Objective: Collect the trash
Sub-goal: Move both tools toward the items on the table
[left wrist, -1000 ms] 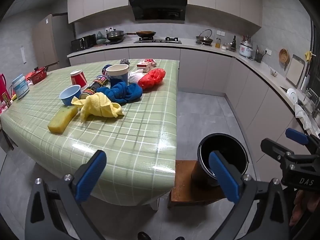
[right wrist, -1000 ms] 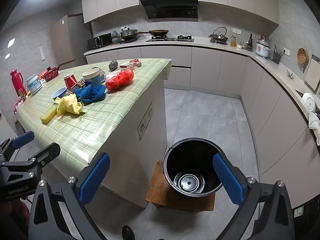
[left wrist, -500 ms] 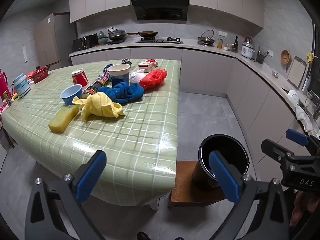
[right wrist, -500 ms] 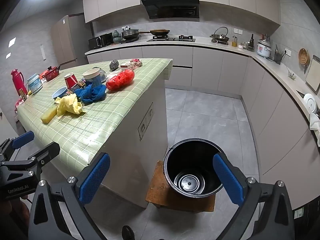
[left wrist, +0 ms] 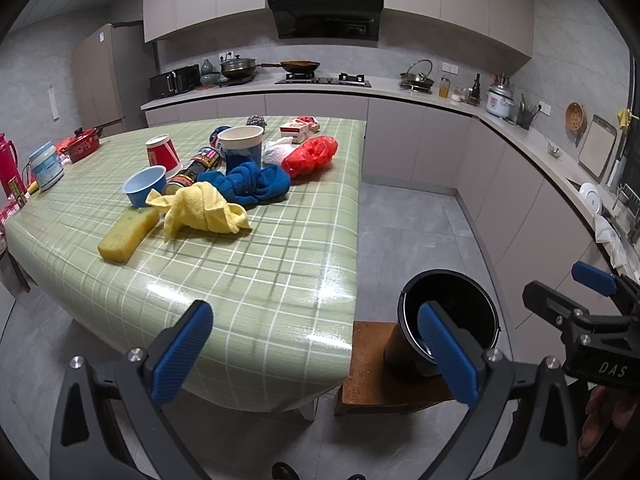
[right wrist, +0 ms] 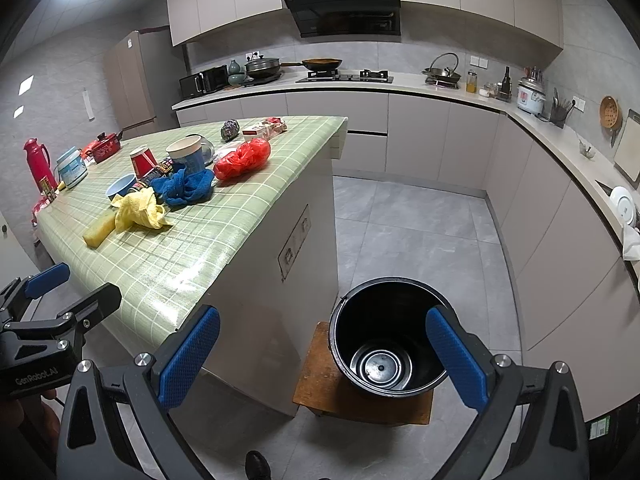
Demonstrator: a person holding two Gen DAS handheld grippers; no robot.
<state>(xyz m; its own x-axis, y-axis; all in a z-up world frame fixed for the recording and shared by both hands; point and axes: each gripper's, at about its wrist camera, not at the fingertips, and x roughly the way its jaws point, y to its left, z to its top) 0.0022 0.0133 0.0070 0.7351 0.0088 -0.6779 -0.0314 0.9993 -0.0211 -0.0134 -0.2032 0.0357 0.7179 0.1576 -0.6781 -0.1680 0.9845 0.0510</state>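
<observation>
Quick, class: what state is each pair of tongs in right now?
Left tongs: open, holding nothing.
Right tongs: open, holding nothing.

Glossy tablecloth (left wrist: 256, 280), cloth rags (left wrist: 244, 184)

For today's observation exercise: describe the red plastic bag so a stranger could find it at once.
Start at the green checked table. Near its far right corner, just beyond the blue cloth, lies the red plastic bag. It alone is crumpled, shiny and translucent red; the red cup stands further left.
</observation>
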